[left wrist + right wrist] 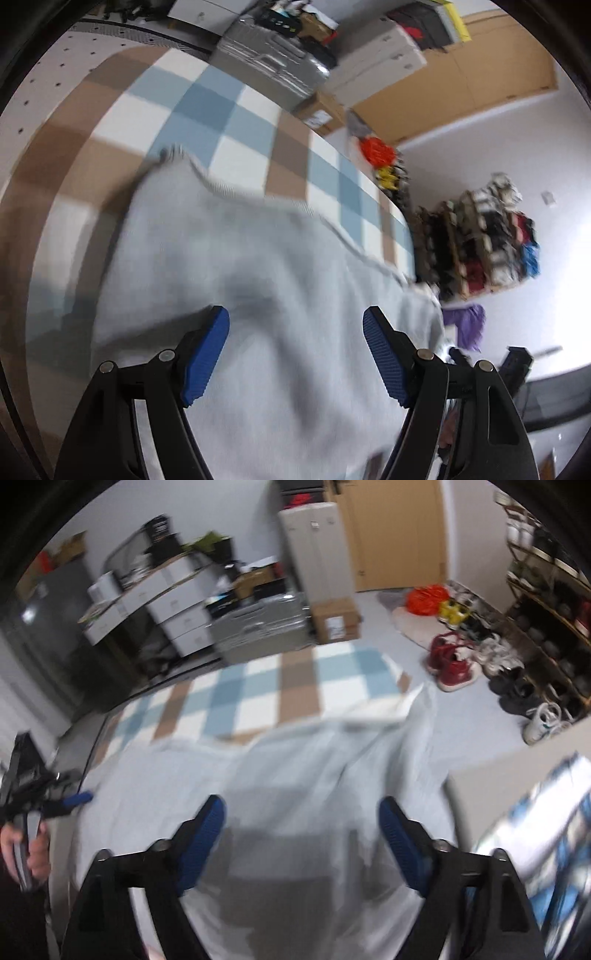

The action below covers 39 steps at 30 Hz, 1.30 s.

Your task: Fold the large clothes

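A large pale grey garment point(258, 258) lies spread over a checked blue, white and brown mat point(207, 103). My left gripper point(295, 321) hovers over the cloth with its blue pads point(207, 350) wide apart and nothing between them. In the right wrist view the same grey garment point(295, 775) covers the near part of the checked mat point(280, 679). My right gripper point(301, 808) stands open above it, nothing held. At that view's left edge a hand holds the left gripper point(79, 798) over the cloth's edge. Both views are blurred.
A silver suitcase point(258, 627), a cardboard box point(336, 620) and white drawer units point(177, 609) stand beyond the mat. Shoes point(454, 661) and a shoe rack point(546, 609) are to the right, with an orange bag point(424, 598). A patterned blue and white item point(554, 812) is at near right.
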{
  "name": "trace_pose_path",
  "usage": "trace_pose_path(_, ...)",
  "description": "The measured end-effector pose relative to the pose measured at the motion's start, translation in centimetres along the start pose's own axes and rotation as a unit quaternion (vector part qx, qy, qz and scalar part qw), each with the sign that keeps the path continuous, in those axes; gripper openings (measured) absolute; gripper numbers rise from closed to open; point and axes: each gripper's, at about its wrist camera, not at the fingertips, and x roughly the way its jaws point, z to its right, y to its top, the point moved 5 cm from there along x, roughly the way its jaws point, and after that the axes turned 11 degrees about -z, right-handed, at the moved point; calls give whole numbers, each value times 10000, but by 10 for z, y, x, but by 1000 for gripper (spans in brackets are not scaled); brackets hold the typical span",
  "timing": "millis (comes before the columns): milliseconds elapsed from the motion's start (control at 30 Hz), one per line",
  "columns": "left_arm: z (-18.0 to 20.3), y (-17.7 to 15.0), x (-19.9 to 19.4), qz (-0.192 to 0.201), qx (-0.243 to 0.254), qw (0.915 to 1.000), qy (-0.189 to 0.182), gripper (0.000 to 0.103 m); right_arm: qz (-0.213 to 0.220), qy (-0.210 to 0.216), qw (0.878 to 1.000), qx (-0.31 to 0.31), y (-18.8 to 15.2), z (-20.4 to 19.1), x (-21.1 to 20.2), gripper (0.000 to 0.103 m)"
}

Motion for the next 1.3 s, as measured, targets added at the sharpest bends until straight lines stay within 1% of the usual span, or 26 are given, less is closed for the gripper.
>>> trace_pose_path(33, 1, -16, 0, -13, 68, 9999, -151, 71, -20, -128, 9998, -128, -11, -5, 1, 102)
trace_pose_path(67, 2, -28, 4, -31, 101, 9998, -192, 71, -55, -477, 9984, -298, -25, -10, 7, 102)
trace_pose_path(100, -1, -36, 8, -38, 90, 9999, -99, 71, -164, -779, 9961, -375, -33, -9, 15, 102)
trace_pose_path(133, -7, -45, 14, -44, 42, 9999, 118, 71, -387, -1066, 9924, -485, -43, -9, 28, 102)
trace_pose_path(167, -15, -48, 15, 95, -31, 9994, 337, 71, -611, -1293, 9878, -615, -52, -9, 42, 102)
trace_pose_path(200, -25, -53, 13, 382, -160, 9981, 461, 71, -751, -1492, 9835, -688, -58, -5, 52, 102)
trace_pose_path(233, -33, -60, 14, 593, -300, 9969, 414, 71, -829, -1614, 9807, -727, -64, -2, 61, 102)
trace_pose_path(300, -38, -67, 17, 730, -338, 9964, 263, 70, -829, -1671, 9804, -635, -72, 6, 69, 102)
trace_pose_path(333, -36, -69, 16, 805, -216, 9959, 339, 70, -857, -1685, 9806, -527, -73, 9, 68, 102)
trace_pose_path(433, -27, -75, 18, 667, 156, 9946, 782, 70, -1012, -1792, 9784, -187, -77, 14, 63, 102)
trace_pose_path(500, -23, -79, 11, 600, 118, 9936, 953, 70, -1003, -1730, 9797, -146, -77, 13, 57, 102)
trace_pose_path(533, -23, -82, 4, 607, 55, 9934, 969, 71, -966, -1726, 9802, -118, -81, 13, 50, 102)
trace_pose_path(567, -27, -87, -7, 645, -25, 9934, 946, 71, -826, -1634, 9831, 64, -85, 16, 37, 102)
trace_pose_path(600, -33, -91, -15, 659, -71, 9941, 864, 71, -705, -1401, 9873, 267, -89, 18, 27, 102)
trace_pose_path(633, -39, -96, -21, 648, -145, 9947, 788, 71, -594, -995, 9919, 519, -95, 21, 17, 102)
trace_pose_path(667, -46, -101, -24, 632, -246, 9949, 746, 71, -480, -374, 9944, 868, -105, 24, 5, 102)
trace_pose_path(733, -64, -115, -33, 589, -511, 9957, 504, 71, -361, 434, 9894, 1337, -123, 28, -8, 102)
trace_pose_path(767, -73, -119, -31, 561, -637, 9955, 411, 71, -341, 746, 9857, 1473, -133, 28, -11, 102)
trace_pose_path(833, -85, -126, -26, 498, -823, 9952, 182, 71, -219, 1036, 9817, 1585, -150, 27, -14, 102)
trace_pose_path(933, -94, -130, -14, 369, -1111, 9931, -61, 71, 42, 1292, 9790, 1579, -168, 17, -12, 102)
trace_pose_path(1000, -99, -135, -10, 290, -1315, 9907, -198, 71, 94, 1595, 9725, 1695, -177, 10, -8, 102)
trace_pose_path(1033, -99, -137, -7, 237, -1348, 9902, -282, 70, 107, 1714, 9691, 1769, -179, 8, -5, 102)
trace_pose_path(1133, -94, -141, -13, 357, -1281, 9905, -348, 72, 196, 1944, 9608, 1967, -178, 8, -2, 102)
trace_pose_path(1200, -94, -137, -14, 369, -1299, 9893, -558, 72, 205, 2058, 9553, 2111, -182, 9, -2, 103)
trace_pose_path(1233, -94, -135, -15, 443, -1319, 9877, -712, 74, 289, 2114, 9512, 2231, -180, 14, 0, 103)
trace_pose_path(1300, -100, -138, -18, 623, -1312, 9844, -989, 87, 408, 2273, 9434, 2382, -178, 19, 0, 103)
